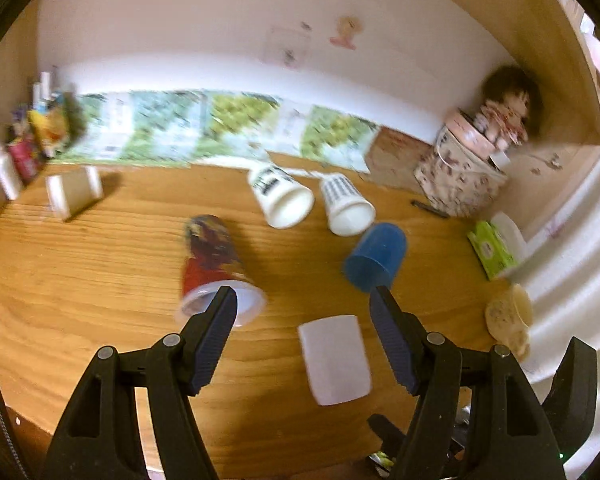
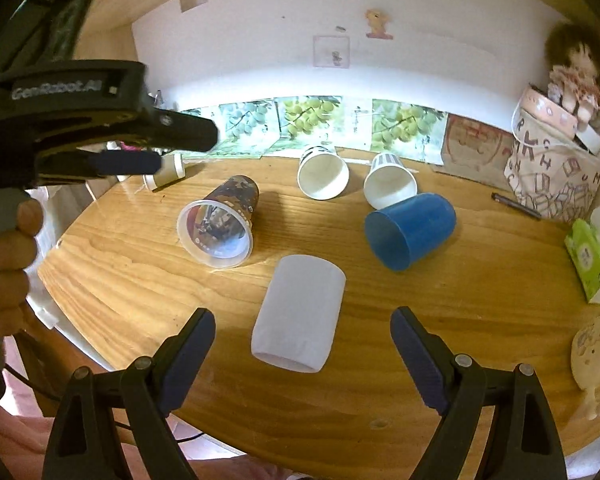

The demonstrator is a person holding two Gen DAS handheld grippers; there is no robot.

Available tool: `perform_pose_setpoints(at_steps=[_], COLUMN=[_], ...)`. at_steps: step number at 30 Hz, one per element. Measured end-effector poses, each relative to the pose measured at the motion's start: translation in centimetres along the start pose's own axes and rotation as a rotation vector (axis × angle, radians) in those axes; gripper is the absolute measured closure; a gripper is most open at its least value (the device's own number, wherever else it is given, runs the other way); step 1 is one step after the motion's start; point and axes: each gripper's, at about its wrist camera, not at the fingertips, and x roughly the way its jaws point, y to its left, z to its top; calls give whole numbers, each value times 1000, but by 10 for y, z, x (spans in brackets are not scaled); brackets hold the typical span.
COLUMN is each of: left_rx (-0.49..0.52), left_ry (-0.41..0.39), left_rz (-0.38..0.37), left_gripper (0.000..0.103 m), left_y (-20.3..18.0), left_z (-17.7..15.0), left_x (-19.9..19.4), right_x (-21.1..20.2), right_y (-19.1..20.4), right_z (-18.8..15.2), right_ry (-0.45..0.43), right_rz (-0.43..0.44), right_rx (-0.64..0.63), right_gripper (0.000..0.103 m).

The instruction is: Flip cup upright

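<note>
Several cups lie on their sides on the wooden table (image 2: 380, 380). A white frosted cup (image 2: 299, 313) lies nearest, its mouth toward me; it also shows in the left wrist view (image 1: 334, 358). A blue cup (image 2: 410, 237) (image 1: 376, 256), a picture-printed clear-rimmed cup (image 2: 220, 222) (image 1: 212, 268) and two white paper cups (image 2: 323, 174) (image 2: 390, 185) lie further back. My right gripper (image 2: 303, 330) is open, its fingers either side of the white cup and above it. My left gripper (image 1: 304, 306) is open and empty, held above the table; it shows at upper left in the right wrist view (image 2: 140, 152).
A fabric basket (image 2: 552, 176) with a doll (image 2: 576, 76) stands at the back right. A green tissue pack (image 2: 590, 258) and a cream mug (image 1: 510, 316) sit at the right edge. A pen (image 2: 516, 204) lies by the basket. A small roll (image 2: 166, 172) and bottles (image 1: 4, 168) are at the left.
</note>
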Motion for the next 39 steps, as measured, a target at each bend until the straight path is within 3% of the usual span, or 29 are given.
perform_pose_setpoints(at_steps=[8,21,30,39], left_rx=[-12,-50,-35,-16], left_ry=[-106,-161,-155,-97], left_rz=[94,111,122,144], left_gripper=[30,30,30,30], left_y=[20,46,52,55], left_z=[-20,-35,-33,-25], left_x=[-32,-57,-57,-41], right_x=[9,41,71,100], right_y=[11,27,24,18], right_z=[-1,1,8,16], right_ry=[-3,61,97,138], right_rz=[11,-4,-31,-33], right_rx=[-17,-45,-45,-26], right_gripper=[13,13,13,13])
